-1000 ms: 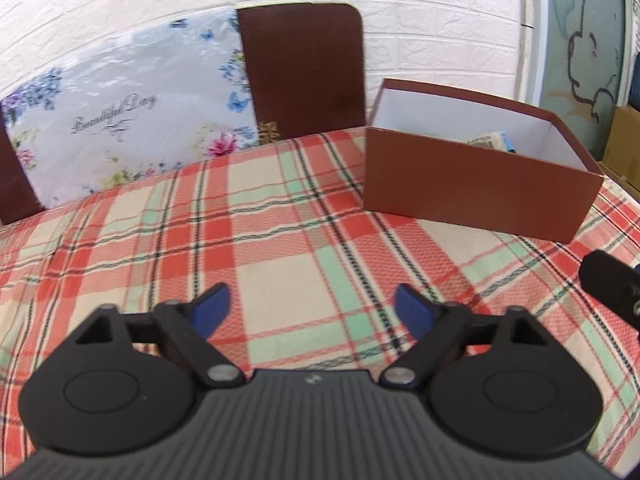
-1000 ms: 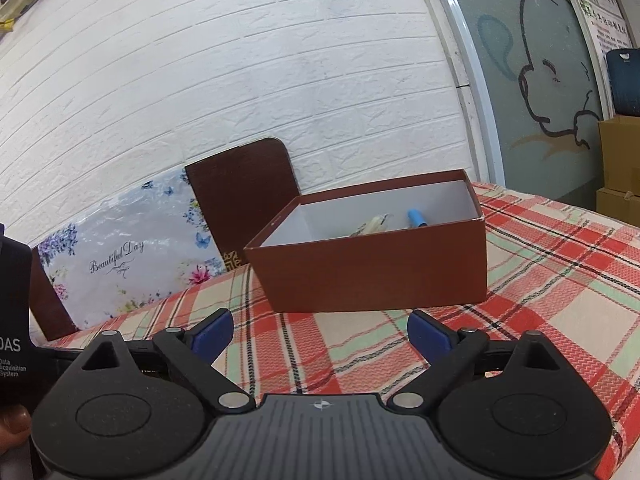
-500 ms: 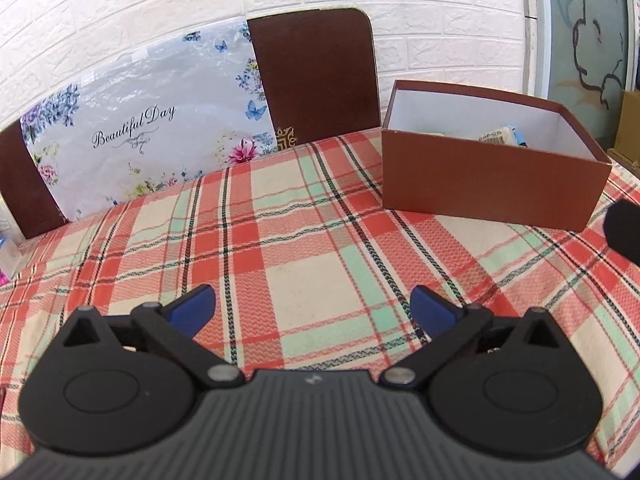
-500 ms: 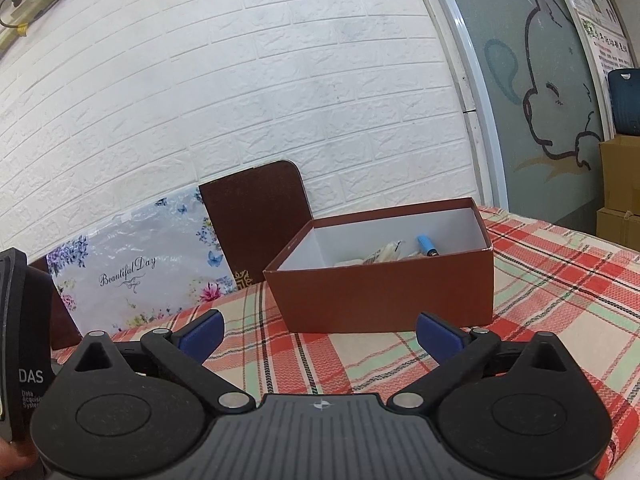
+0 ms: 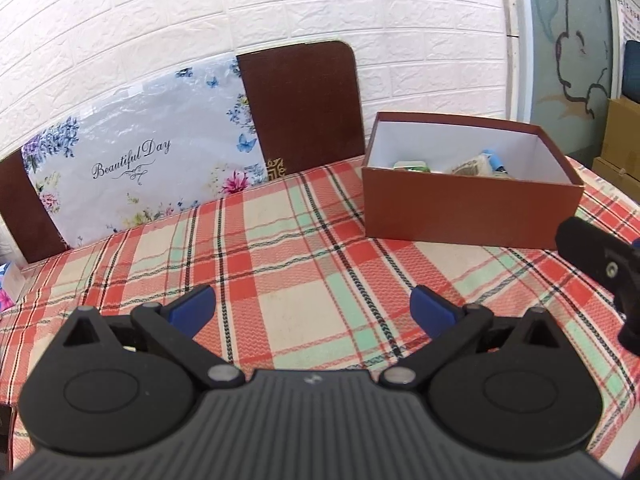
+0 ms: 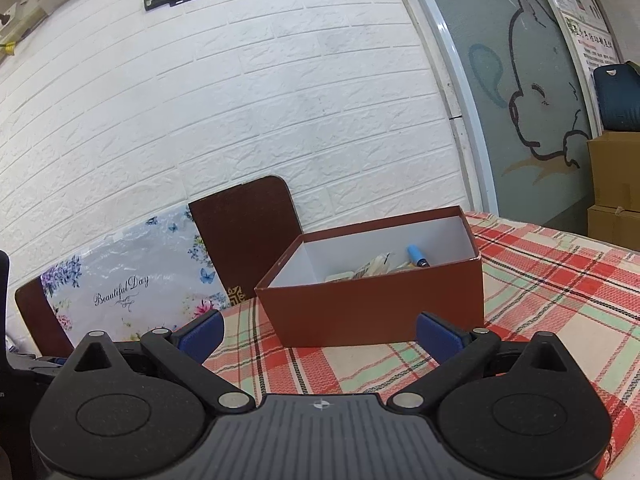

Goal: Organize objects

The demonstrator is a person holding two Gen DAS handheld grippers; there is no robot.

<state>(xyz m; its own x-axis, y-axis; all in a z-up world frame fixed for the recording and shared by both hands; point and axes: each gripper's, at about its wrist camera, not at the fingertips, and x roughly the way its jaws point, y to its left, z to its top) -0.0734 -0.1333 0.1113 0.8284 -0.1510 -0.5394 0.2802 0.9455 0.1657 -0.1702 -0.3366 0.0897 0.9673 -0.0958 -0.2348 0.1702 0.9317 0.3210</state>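
Left wrist view: left gripper (image 5: 312, 308) at bottom centre, blue fingertips (image 5: 192, 307) spread wide, nothing between them, hanging over bare plaid tablecloth (image 5: 304, 248). Brown box (image 5: 468, 184) sits right of centre, lid off, white inside, already holding small items (image 5: 476, 166): a green-topped pack, some wrapped thing, a blue piece; too small to name. No loose object visible on the cloth in this view. Black part of the other tool at the right edge. Floral "Beautiful Day" bag (image 5: 140, 164) and brown chair back (image 5: 300, 104) stand behind the table, upper left to centre.

Right wrist view: right gripper (image 6: 320, 332) at bottom centre, jaws also wide apart and empty. Box (image 6: 380, 304) at centre, just past the fingertips, near corner facing the camera. Blue capped item (image 6: 416, 256) lies against the far inside wall.

Judgement: sorting looks nearly done or done. If anything remains, it is out of frame, perhaps at the left edge. To do this step well: keep both tools up and clear of the box rim, sweep the view left to check for leftovers, and do not nudge the box.
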